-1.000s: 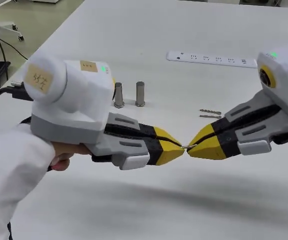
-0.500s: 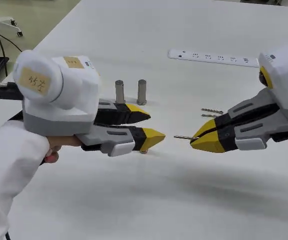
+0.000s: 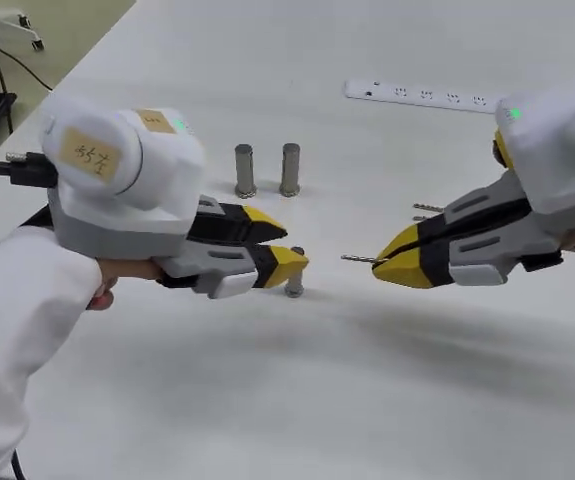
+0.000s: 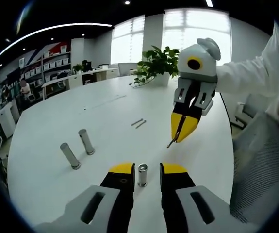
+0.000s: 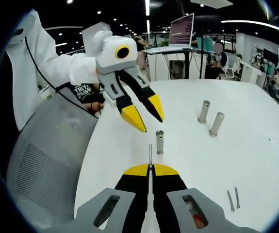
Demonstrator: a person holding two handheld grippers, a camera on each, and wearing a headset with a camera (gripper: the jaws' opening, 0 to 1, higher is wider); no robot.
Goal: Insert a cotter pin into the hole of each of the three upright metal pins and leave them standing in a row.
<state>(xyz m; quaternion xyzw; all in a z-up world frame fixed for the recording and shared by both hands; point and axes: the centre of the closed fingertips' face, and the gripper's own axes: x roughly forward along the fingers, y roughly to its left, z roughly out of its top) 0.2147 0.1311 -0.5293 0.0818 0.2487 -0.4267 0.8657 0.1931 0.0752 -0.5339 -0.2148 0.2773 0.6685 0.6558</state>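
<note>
We hold the left gripper [image 3: 293,247] with jaws spread, an upright metal pin [image 4: 142,174] between them. Our right gripper [image 3: 379,264] pinches a cotter pin [image 3: 357,259] nearby.

Metal pins [image 3: 244,170] [image 3: 290,168] [image 3: 295,274] x3, cotter pins [image 5: 150,153] [image 5: 229,200] [image 5: 236,196] x3

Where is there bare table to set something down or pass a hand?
Free: the near table in front of both grippers, and the band between the two far metal pins and the power strip. Crowded: where the left gripper straddles the near metal pin, facing the right gripper's cotter pin.
</note>
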